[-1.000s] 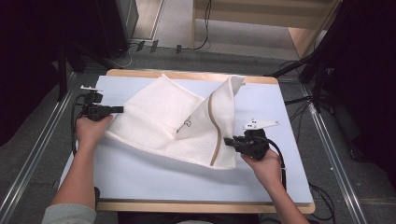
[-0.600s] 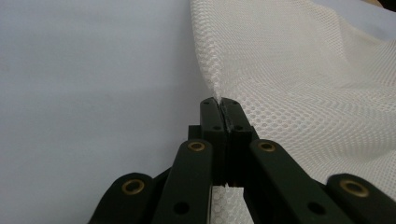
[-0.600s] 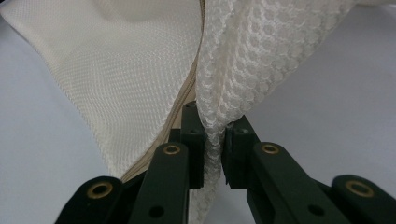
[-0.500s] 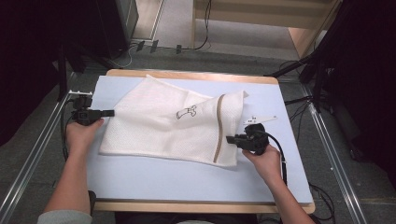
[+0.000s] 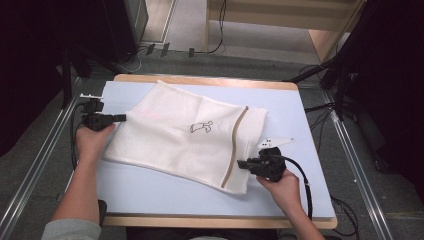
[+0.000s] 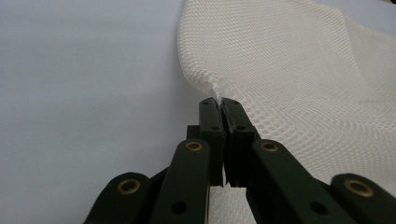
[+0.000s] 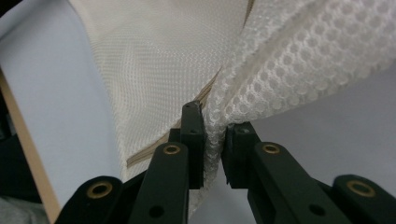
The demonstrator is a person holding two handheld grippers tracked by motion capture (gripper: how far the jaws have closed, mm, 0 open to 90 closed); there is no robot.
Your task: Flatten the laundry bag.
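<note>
Gripping at the near right, the right gripper (image 5: 243, 163) is pinching a bunched fold of the one white mesh bag (image 5: 185, 135); in the right gripper view its two jaws are standing a little apart with the netting (image 7: 261, 70) squeezed between them. Two hands are working here: the right hand (image 5: 282, 187) is sitting nearest the table's front edge, the left hand (image 5: 92, 141) a little farther up. The left gripper (image 5: 122, 118) is clamping the bag's left edge, jaws pressed almost together on a thin bit of mesh (image 6: 289, 70). One bag is lying spread across the pale blue table (image 5: 300, 115), one tan zip strip (image 5: 235, 145) running down it, one small dark printed mark (image 5: 201, 128) near the middle, possibly a logo.
</note>
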